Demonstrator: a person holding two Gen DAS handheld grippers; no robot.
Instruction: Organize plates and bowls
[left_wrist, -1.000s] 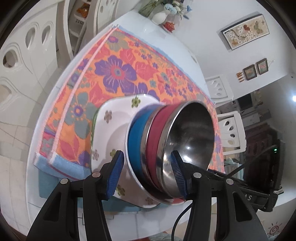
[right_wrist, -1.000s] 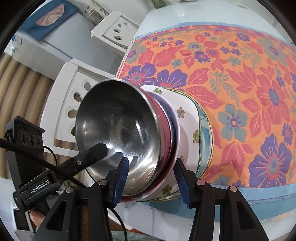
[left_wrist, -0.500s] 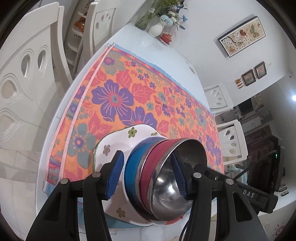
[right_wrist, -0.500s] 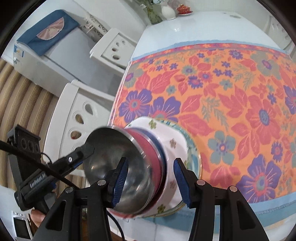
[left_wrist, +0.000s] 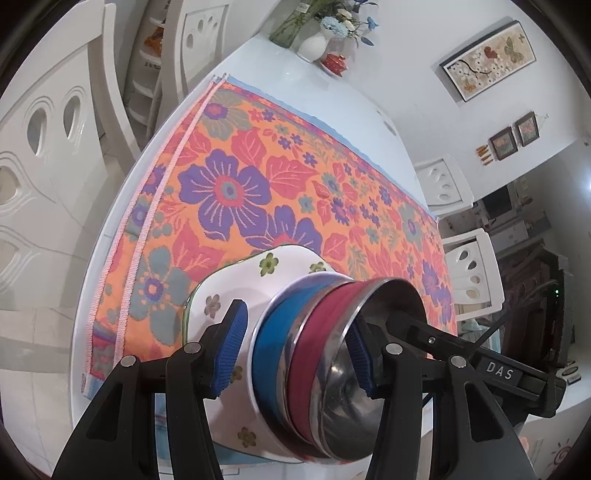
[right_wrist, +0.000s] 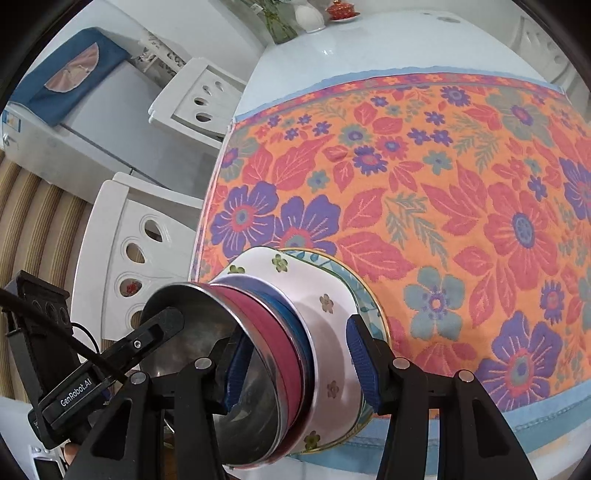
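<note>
A stack of dishes hangs over the near edge of the table, held between both grippers. It is a white flowered plate (left_wrist: 229, 288), a blue bowl (left_wrist: 273, 332), a red bowl (left_wrist: 314, 332) and a steel bowl (left_wrist: 351, 391) nested on top. My left gripper (left_wrist: 293, 350) is shut on the stack, one pad under the plate and the other inside the steel bowl. My right gripper (right_wrist: 299, 365) clamps the opposite side in the same manner. A teal-rimmed plate (right_wrist: 367, 295) shows under the flowered plate (right_wrist: 325, 295). Each gripper's finger appears in the other's view, inside the steel bowl (right_wrist: 199, 332).
An orange floral tablecloth (left_wrist: 258, 177) covers the white table (left_wrist: 295, 85). A vase of flowers (left_wrist: 314, 44) and a small red dish (left_wrist: 334, 61) stand at the far end. White chairs (left_wrist: 55, 129) (right_wrist: 140, 251) ring the table; a grey appliance (right_wrist: 92, 129) stands beyond.
Both grippers have drawn back toward the table's near edge with the stack still clamped. More of the tablecloth and the far end now shows. Neither grip has altered.
</note>
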